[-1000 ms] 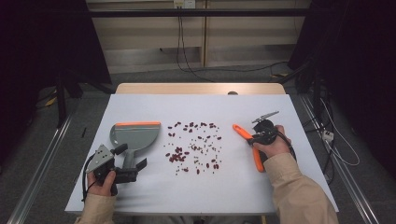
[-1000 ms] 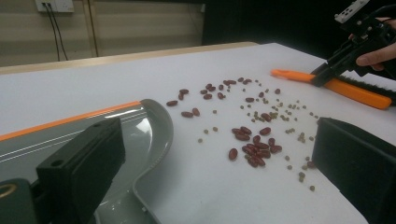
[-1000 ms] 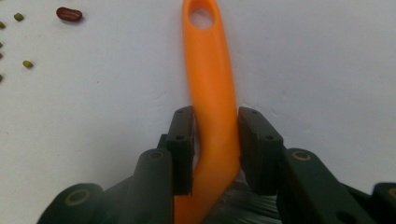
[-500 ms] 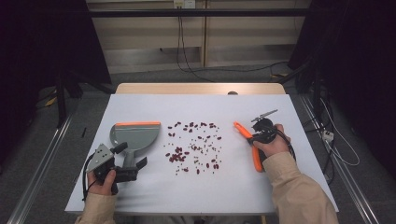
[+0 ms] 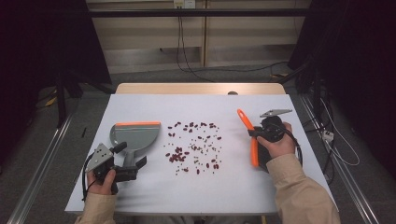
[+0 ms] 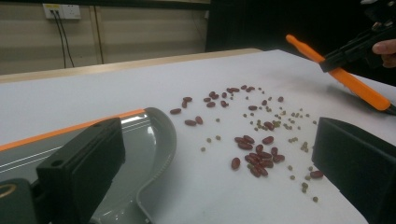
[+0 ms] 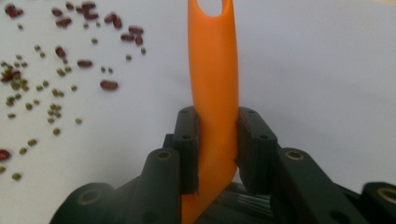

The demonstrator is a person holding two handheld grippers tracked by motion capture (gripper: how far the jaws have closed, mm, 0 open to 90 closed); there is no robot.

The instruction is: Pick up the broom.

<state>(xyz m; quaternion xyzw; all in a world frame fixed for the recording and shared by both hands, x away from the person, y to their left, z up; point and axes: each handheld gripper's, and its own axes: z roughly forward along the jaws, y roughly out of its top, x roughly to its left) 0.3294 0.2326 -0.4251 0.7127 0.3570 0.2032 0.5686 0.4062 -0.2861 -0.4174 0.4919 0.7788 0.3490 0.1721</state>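
The white table (image 5: 140, 196) is being viewed from above, from its six o'clock edge toward twelve. It is being skimmed low by the left gripper view, facing two o'clock. The scattered beans (image 5: 194, 147) (image 6: 254, 140) (image 7: 56, 60) are being shared by all three views, the right gripper view being nearest.

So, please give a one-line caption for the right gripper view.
Right gripper clamps an orange brush handle above the white table, beans scattered alongside.

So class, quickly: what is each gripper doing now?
Left gripper: open, holding nothing.
Right gripper: closed on the orange brush handle.
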